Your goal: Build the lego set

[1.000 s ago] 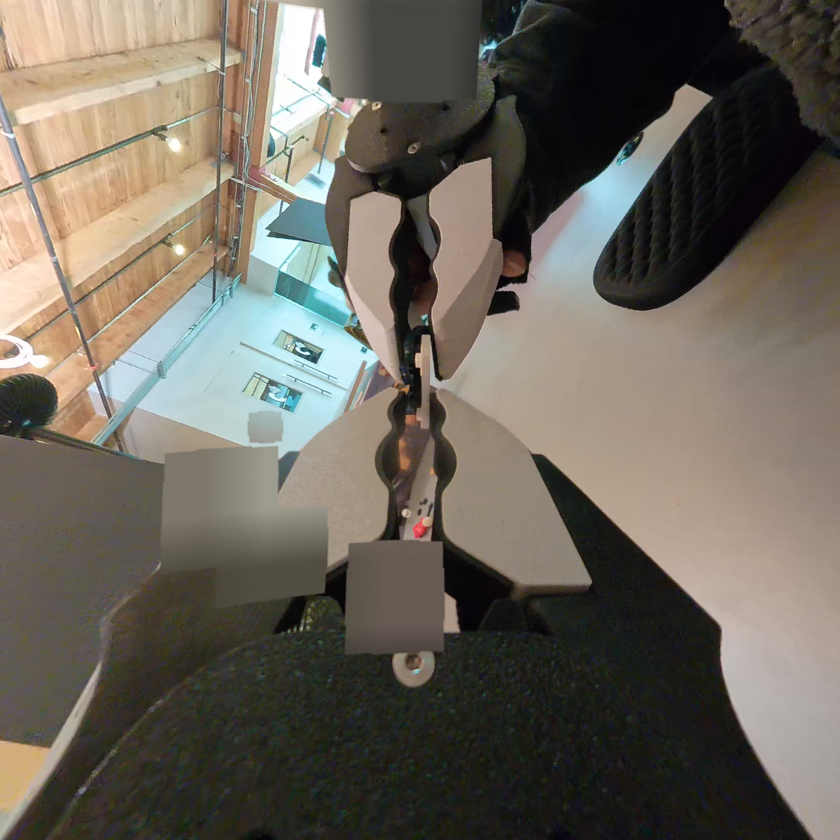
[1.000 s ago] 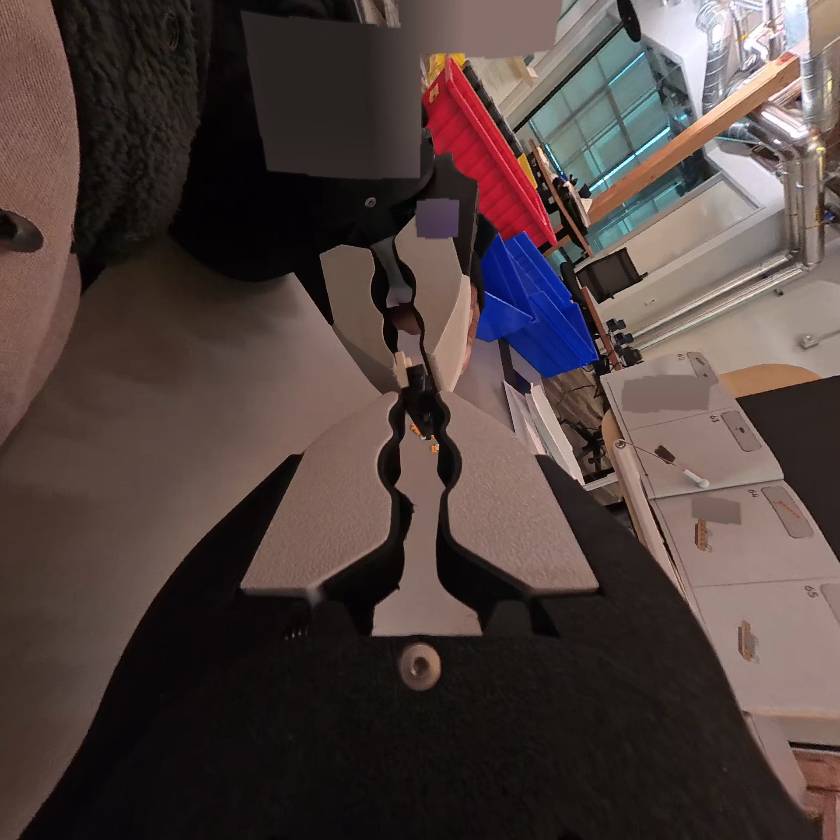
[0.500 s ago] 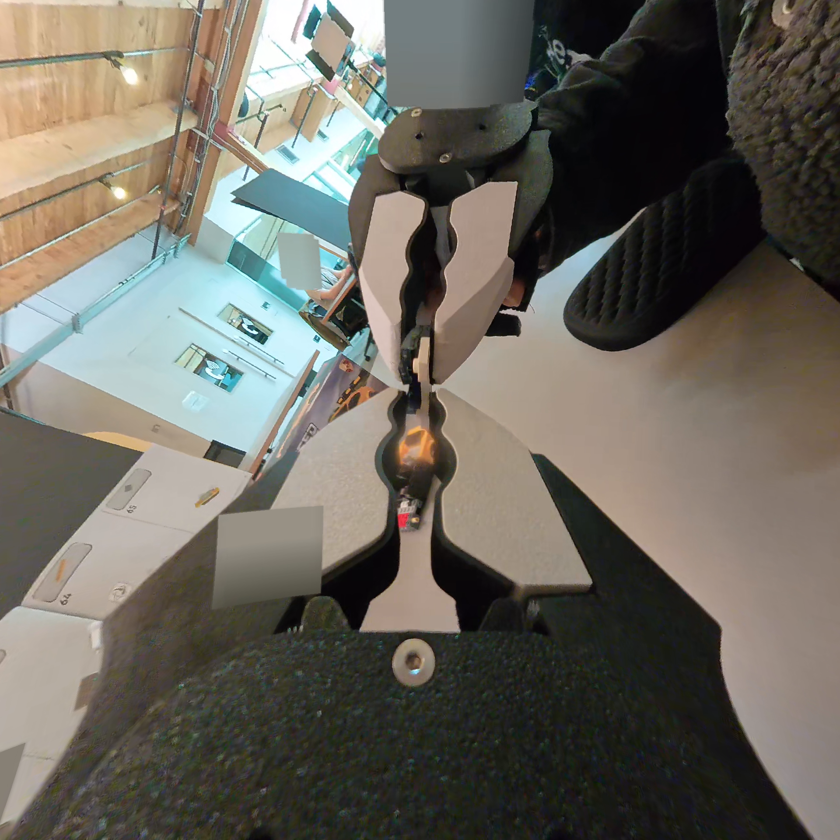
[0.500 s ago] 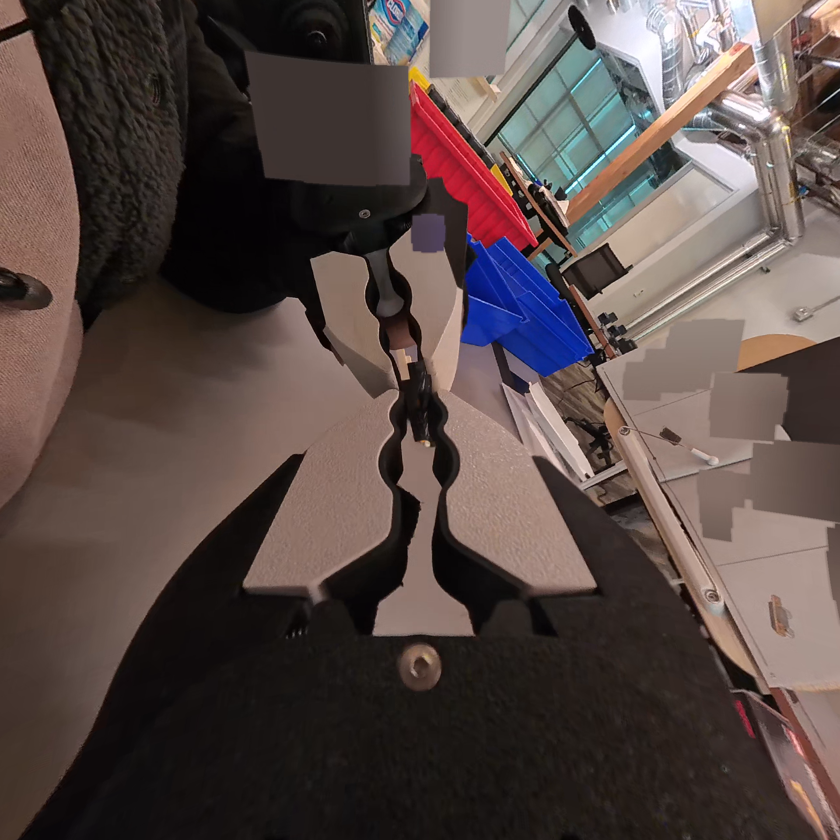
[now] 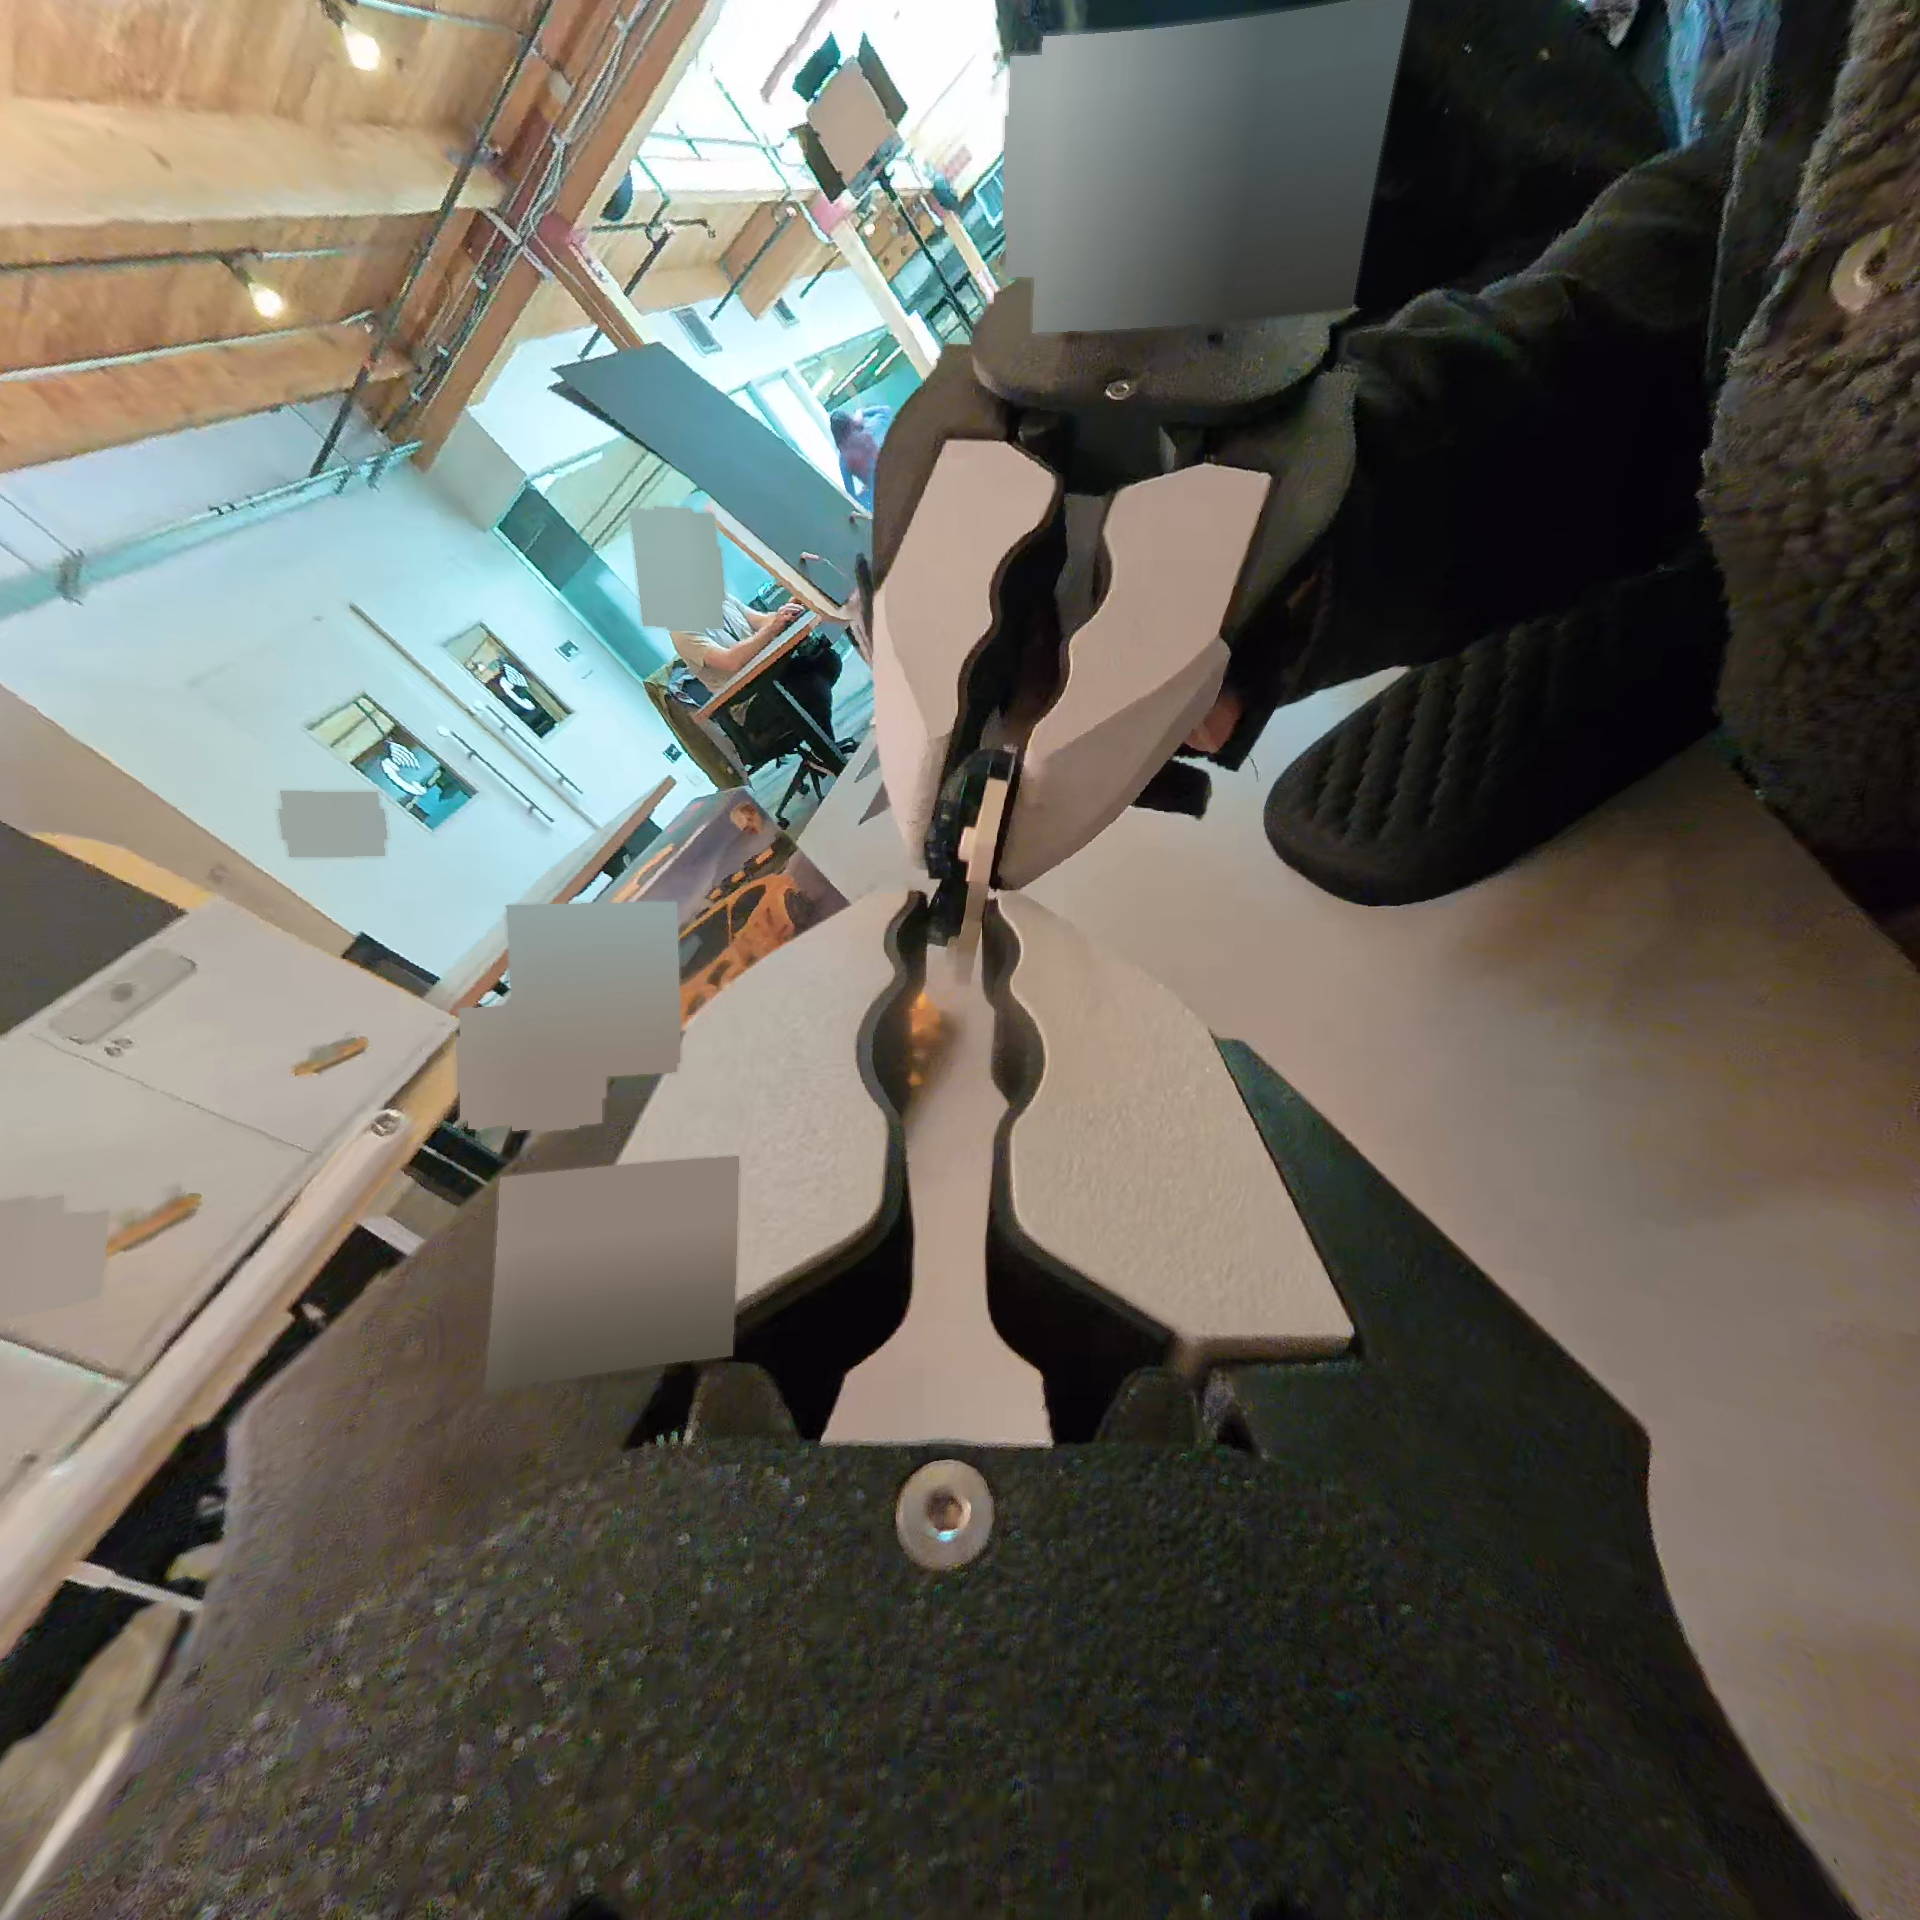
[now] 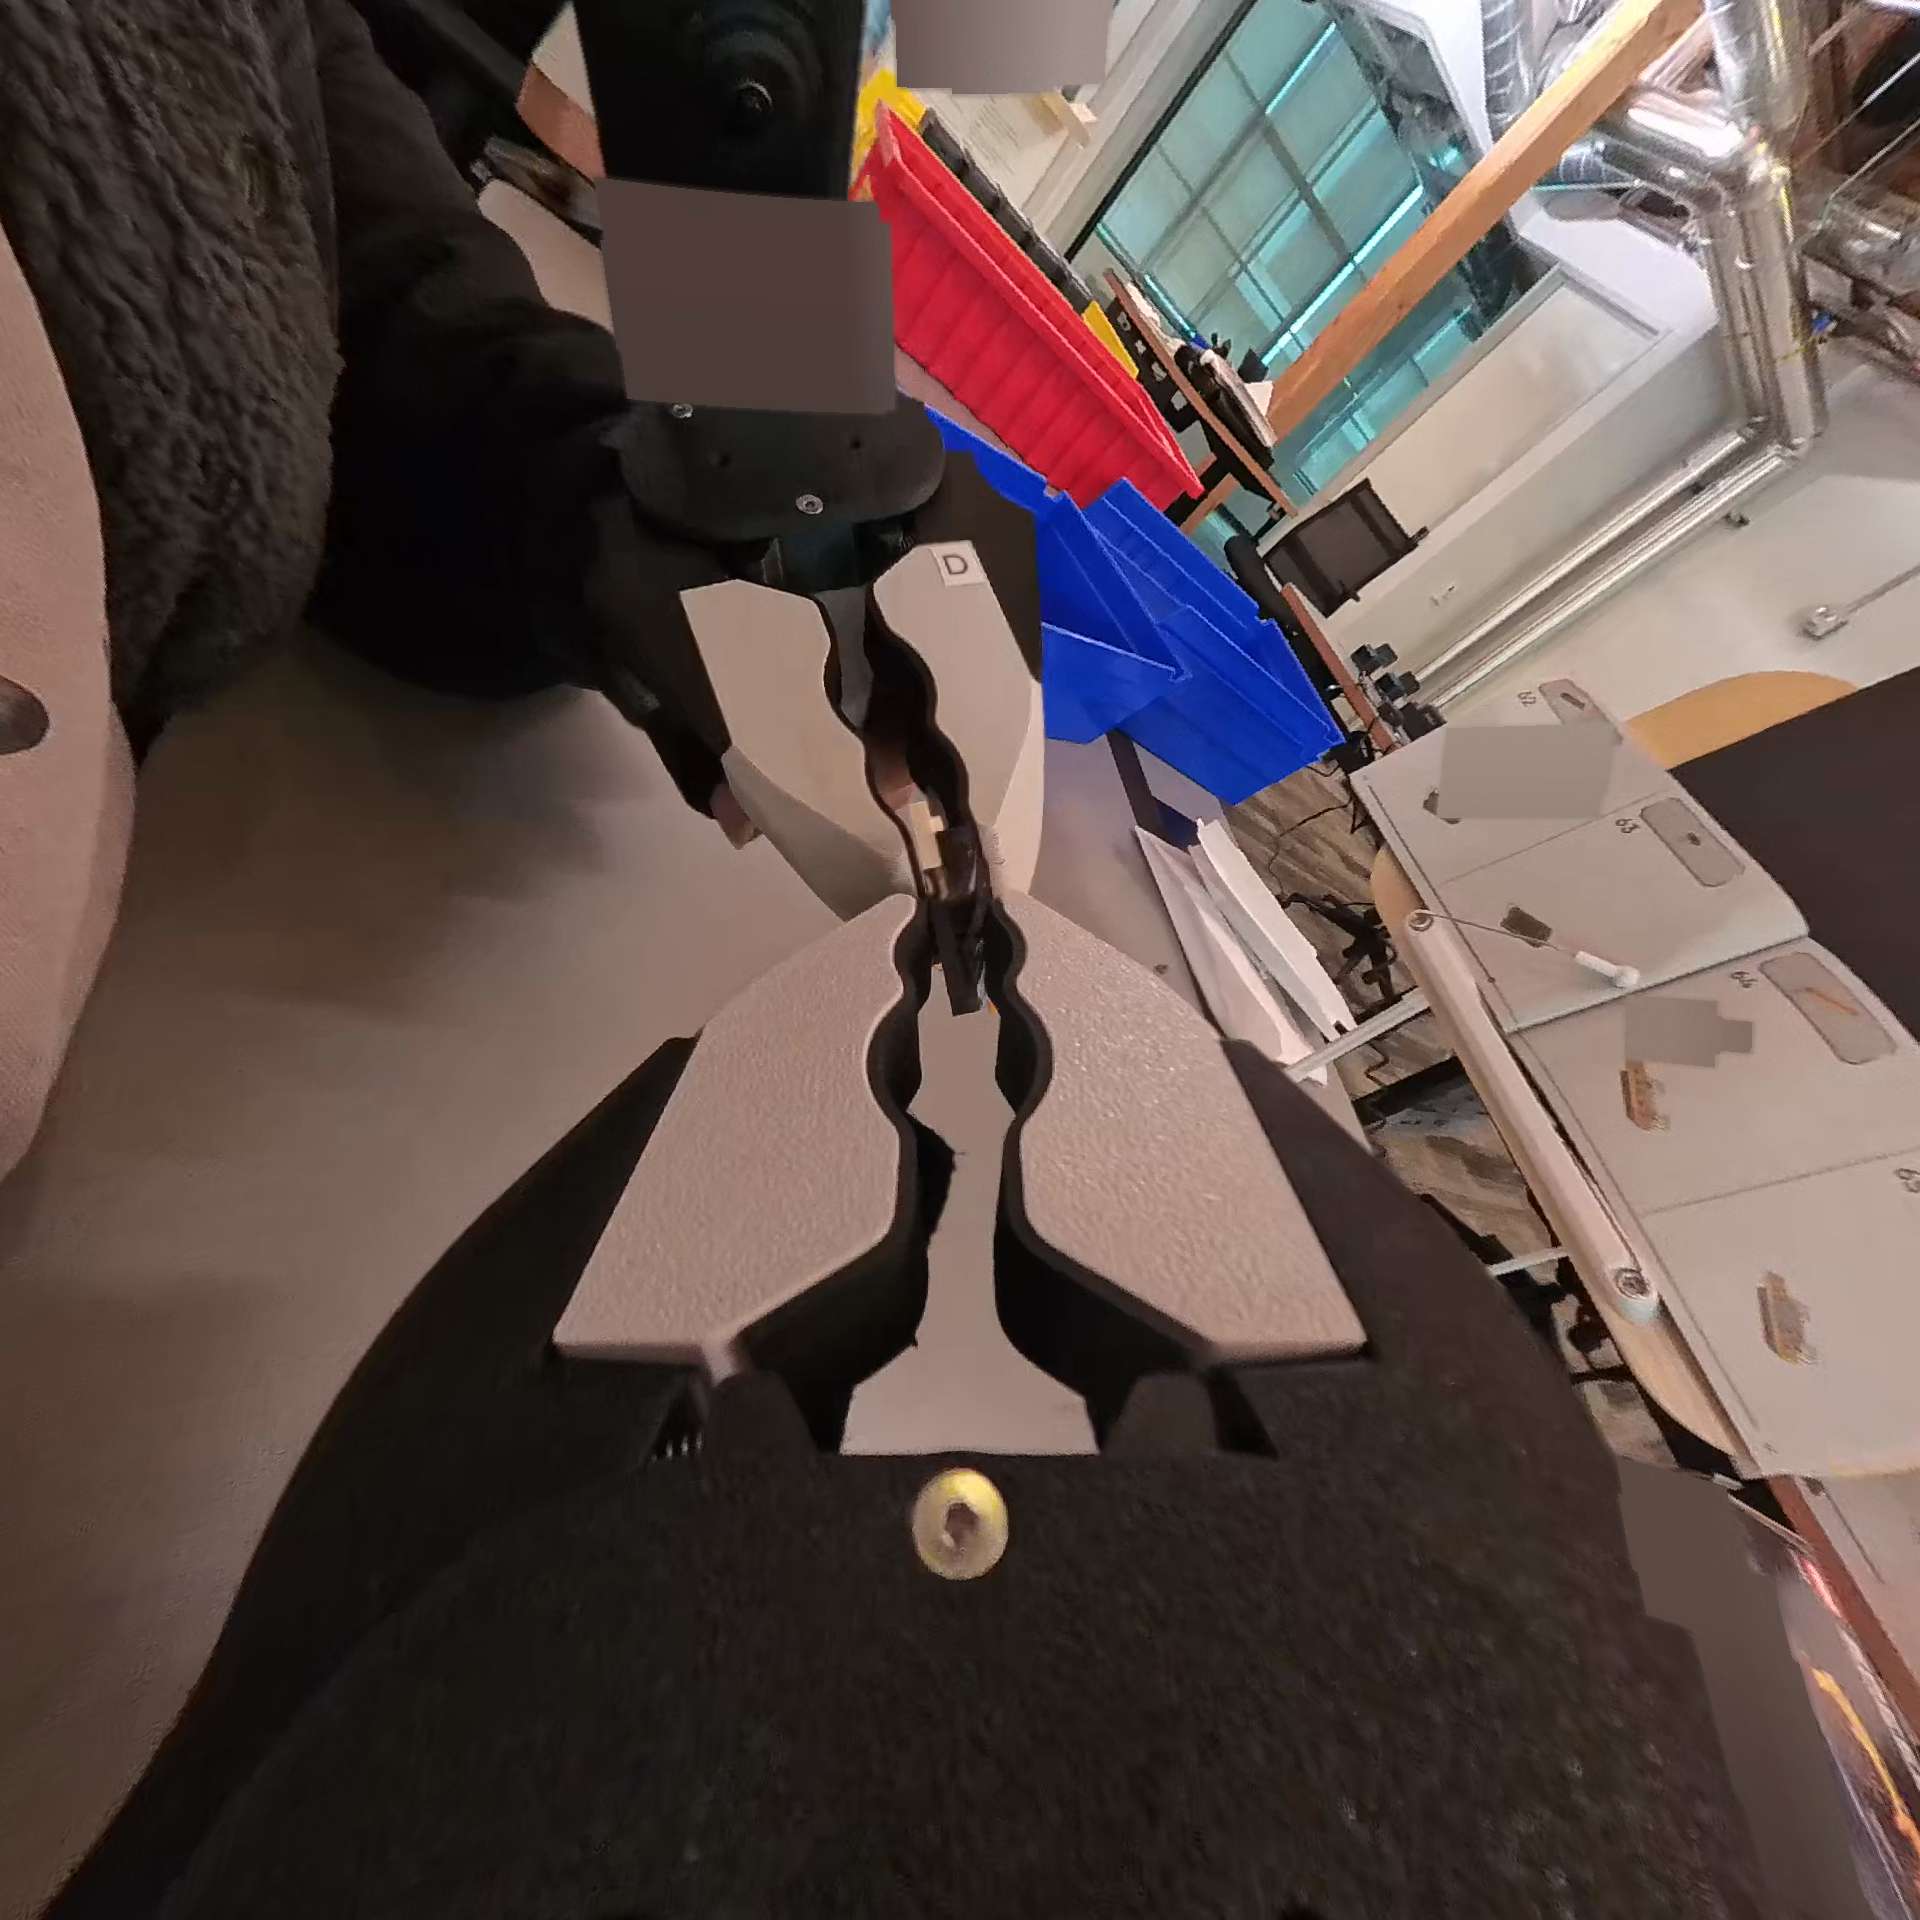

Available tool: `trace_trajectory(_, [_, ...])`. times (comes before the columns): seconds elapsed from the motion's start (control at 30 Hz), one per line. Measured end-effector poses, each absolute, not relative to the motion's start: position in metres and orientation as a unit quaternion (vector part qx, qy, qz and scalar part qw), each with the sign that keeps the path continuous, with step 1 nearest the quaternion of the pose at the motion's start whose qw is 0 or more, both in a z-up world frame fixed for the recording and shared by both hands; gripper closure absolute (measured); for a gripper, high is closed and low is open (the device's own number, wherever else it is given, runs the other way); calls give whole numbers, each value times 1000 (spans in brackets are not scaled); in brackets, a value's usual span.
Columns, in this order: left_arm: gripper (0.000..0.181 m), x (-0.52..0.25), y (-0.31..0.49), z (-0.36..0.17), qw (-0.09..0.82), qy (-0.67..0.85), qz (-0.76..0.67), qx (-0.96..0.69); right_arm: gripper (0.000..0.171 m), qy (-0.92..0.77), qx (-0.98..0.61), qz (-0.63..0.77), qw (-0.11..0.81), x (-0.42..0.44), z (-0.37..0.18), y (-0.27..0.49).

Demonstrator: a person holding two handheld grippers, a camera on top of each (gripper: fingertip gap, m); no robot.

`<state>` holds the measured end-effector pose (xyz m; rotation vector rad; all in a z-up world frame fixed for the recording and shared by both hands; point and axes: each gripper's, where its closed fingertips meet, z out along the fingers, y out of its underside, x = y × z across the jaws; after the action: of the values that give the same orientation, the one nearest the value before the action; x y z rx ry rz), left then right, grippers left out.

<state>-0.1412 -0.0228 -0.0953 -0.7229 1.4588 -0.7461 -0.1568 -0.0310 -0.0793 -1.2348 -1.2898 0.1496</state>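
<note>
My two grippers meet tip to tip above the white table (image 5: 1507,1091). My left gripper (image 5: 951,914) is shut on a small white lego piece (image 5: 975,883) that sticks out past its tips. My right gripper (image 6: 961,920) is shut on a small black lego piece (image 6: 961,966). In the left wrist view the right gripper (image 5: 966,878) faces me with the black piece (image 5: 954,821) against the white one. In the right wrist view the left gripper (image 6: 940,868) faces me with the white piece (image 6: 925,824) in its jaws. The two pieces touch; how they join is hidden.
The open instruction booklet (image 6: 1621,1039) lies at the table's right; it also shows in the left wrist view (image 5: 208,1049). The lego box with an orange car (image 5: 748,904) stands beyond. Blue bins (image 6: 1164,665) and a red bin (image 6: 997,312) are behind. A dark fleece sleeve (image 5: 1829,540) is close. My left and right fingertips are right by each other.
Both grippers have stayed tip to tip with the pieces between them. The pair has tilted and swung, so the background has shifted and more of the booklet and table shows.
</note>
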Motion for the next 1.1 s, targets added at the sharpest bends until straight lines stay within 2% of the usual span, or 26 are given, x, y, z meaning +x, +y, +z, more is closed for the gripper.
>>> trace_trajectory(0.4, [171, -139, -19, -94, 581, 589, -424, -368, 161, -546, -544, 85, 631, -155, -79, -26])
trace_trajectory(0.83, [171, -137, -16, -101, 545, 580, -461, -393, 163, -542, -574, 100, 606, -151, -92, -20])
trace_trajectory(0.97, [171, -137, -15, -103, 539, 596, -451, -389, 162, -517, -580, 154, 611, -148, -96, -16])
trace_trajectory(1.1, [163, -142, -17, -97, 548, 606, -444, -367, 162, -511, -576, 166, 616, -142, -99, -15])
